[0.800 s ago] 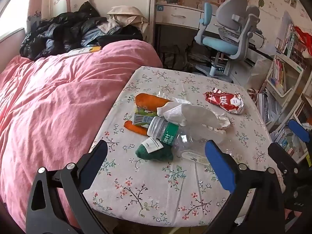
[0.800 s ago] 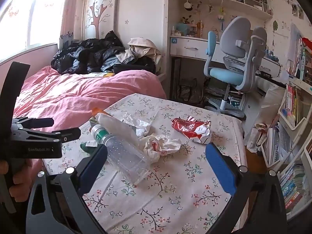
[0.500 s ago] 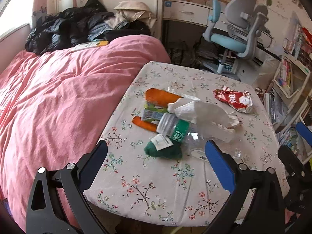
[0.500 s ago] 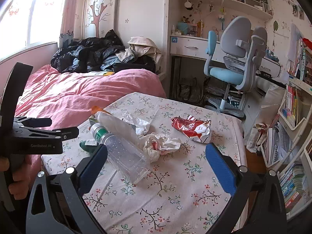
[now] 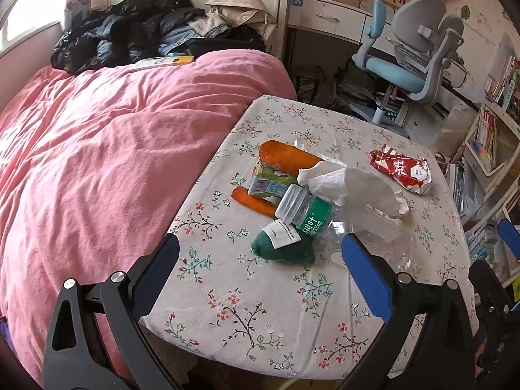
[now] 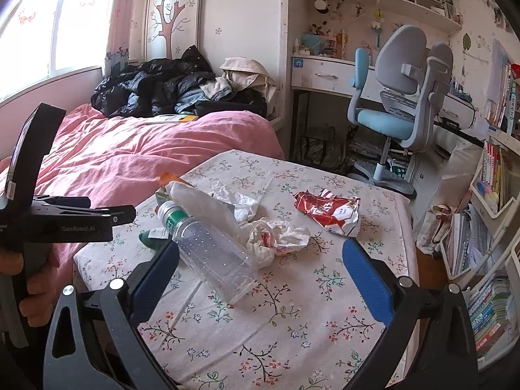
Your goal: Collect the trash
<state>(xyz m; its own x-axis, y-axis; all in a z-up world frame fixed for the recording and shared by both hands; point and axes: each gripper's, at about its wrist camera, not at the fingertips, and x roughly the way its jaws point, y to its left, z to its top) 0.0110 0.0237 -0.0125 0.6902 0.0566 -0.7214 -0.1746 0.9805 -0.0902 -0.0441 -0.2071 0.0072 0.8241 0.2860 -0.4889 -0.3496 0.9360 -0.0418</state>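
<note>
Trash lies in a heap on the floral-cloth table [image 5: 247, 312]: a clear plastic bottle [image 6: 211, 253] with a green label [image 5: 313, 217], crumpled white tissue [image 5: 354, 185], a red snack wrapper [image 5: 401, 169], a small drink carton [image 5: 268, 187], two orange pieces [image 5: 282, 157] and a dark green lump with a white tag [image 5: 282, 248]. My left gripper [image 5: 260, 240] hangs open above the table's near edge, short of the green lump. My right gripper [image 6: 260, 247] is open too, held above the table with the bottle's base and tissue [image 6: 276, 237] seen between its fingers. Nothing is held.
A bed with a pink duvet [image 5: 97, 149] borders the table on the left, with dark clothes [image 5: 136, 39] piled at its head. A blue-grey desk chair [image 6: 399, 107] and desk stand behind the table. Bookshelves [image 6: 494, 195] line the right side. A hand [image 6: 35, 279] holds the left gripper's handle.
The left wrist view has swung slightly left, so the table and trash sit further right in it. The right wrist view is almost unchanged. Both grippers stay open.
</note>
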